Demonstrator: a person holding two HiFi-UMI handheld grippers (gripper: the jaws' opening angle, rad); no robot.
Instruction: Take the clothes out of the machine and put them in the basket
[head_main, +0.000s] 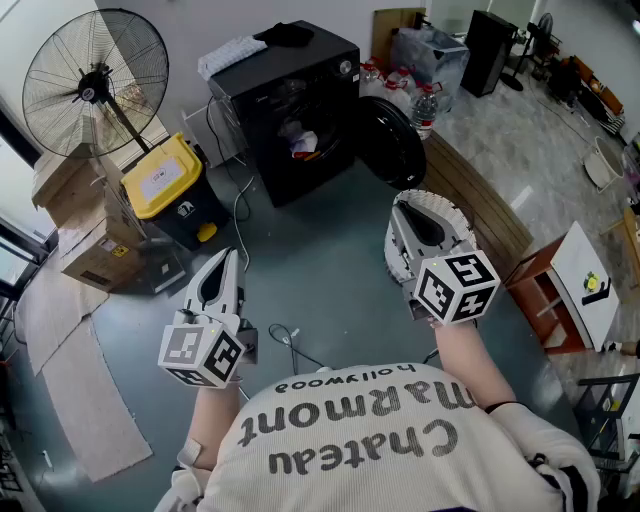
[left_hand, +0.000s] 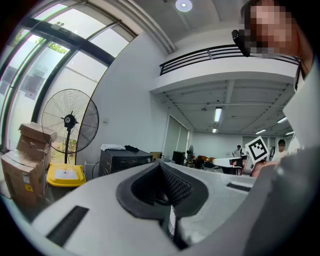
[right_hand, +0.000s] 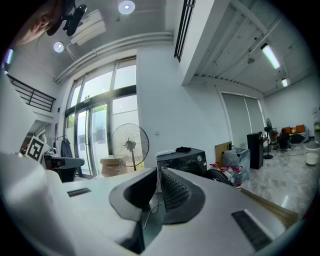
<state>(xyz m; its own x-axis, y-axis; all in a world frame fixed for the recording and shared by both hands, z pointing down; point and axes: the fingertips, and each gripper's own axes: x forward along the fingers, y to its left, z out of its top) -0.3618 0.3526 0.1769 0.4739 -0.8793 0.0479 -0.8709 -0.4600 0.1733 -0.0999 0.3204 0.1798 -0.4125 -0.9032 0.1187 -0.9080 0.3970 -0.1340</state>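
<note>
A black washing machine (head_main: 290, 105) stands at the back of the grey floor with its round door (head_main: 392, 143) swung open to the right. Red and white clothes (head_main: 303, 143) lie in the drum opening. My left gripper (head_main: 231, 256) is held low at the left, shut, with nothing between its jaws. My right gripper (head_main: 408, 203) is higher on the right, near the open door, shut and empty too. Both point toward the machine and are well short of it. The left gripper (left_hand: 161, 165) and right gripper (right_hand: 159, 172) views show the machine (right_hand: 182, 159) far ahead.
A standing fan (head_main: 95, 85), a yellow-lidded bin (head_main: 165, 185) and cardboard boxes (head_main: 85, 235) stand left of the machine. Bottles (head_main: 420, 100) sit behind the door. A low wooden shelf (head_main: 545, 290) stands at the right. A cable (head_main: 285, 340) trails across the floor.
</note>
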